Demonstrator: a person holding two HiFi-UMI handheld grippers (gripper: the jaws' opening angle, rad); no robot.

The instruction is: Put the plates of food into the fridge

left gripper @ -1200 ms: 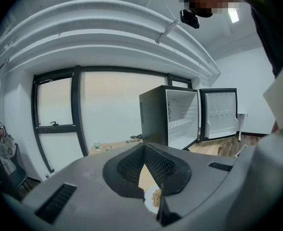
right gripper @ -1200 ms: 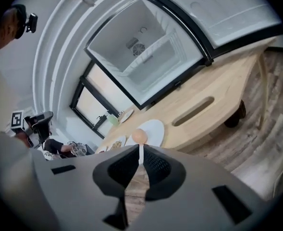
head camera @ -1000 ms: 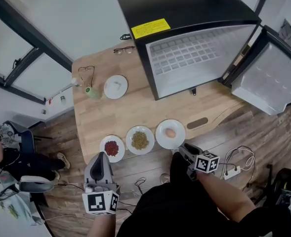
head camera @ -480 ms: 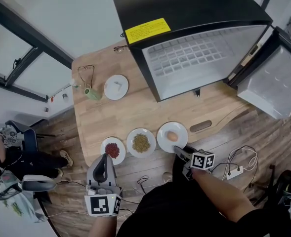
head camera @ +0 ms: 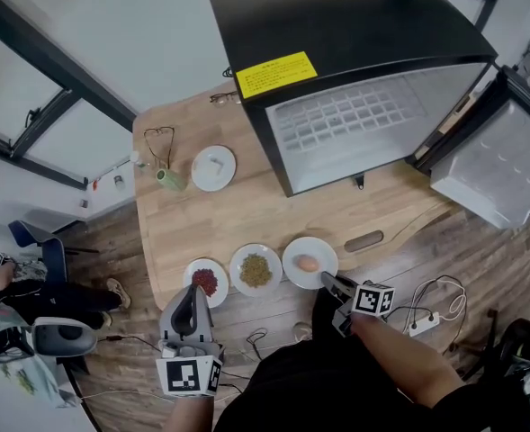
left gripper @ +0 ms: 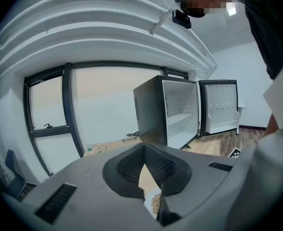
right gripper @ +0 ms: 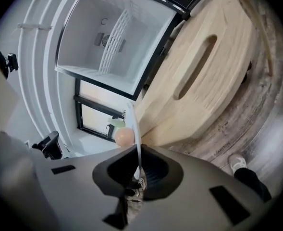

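Note:
Three white plates stand in a row along the wooden table's (head camera: 238, 214) near edge: red food (head camera: 205, 280), greenish grains (head camera: 256, 269), and an egg (head camera: 309, 262). My right gripper (head camera: 329, 282) has just been closing and is shut on the egg plate's near rim (right gripper: 134, 124); the egg (right gripper: 124, 136) shows beyond the jaws. My left gripper (head camera: 191, 291) hovers just short of the red-food plate, jaws slightly apart with nothing gripped; the grain plate (left gripper: 155, 203) shows through the gap. The black fridge (head camera: 354, 124) stands on the table, its door (head camera: 498, 169) swung open to the right.
Further back on the table are a small white dish (head camera: 213, 167), a green cup (head camera: 167, 178) and two pairs of glasses (head camera: 229, 97). A slot (head camera: 363, 240) is cut in the table near the egg plate. A power strip (head camera: 422, 322) and cables lie on the floor.
My right gripper has rolled, moved up to the egg plate and closed on its rim. The left gripper has edged a little towards the red-food plate.

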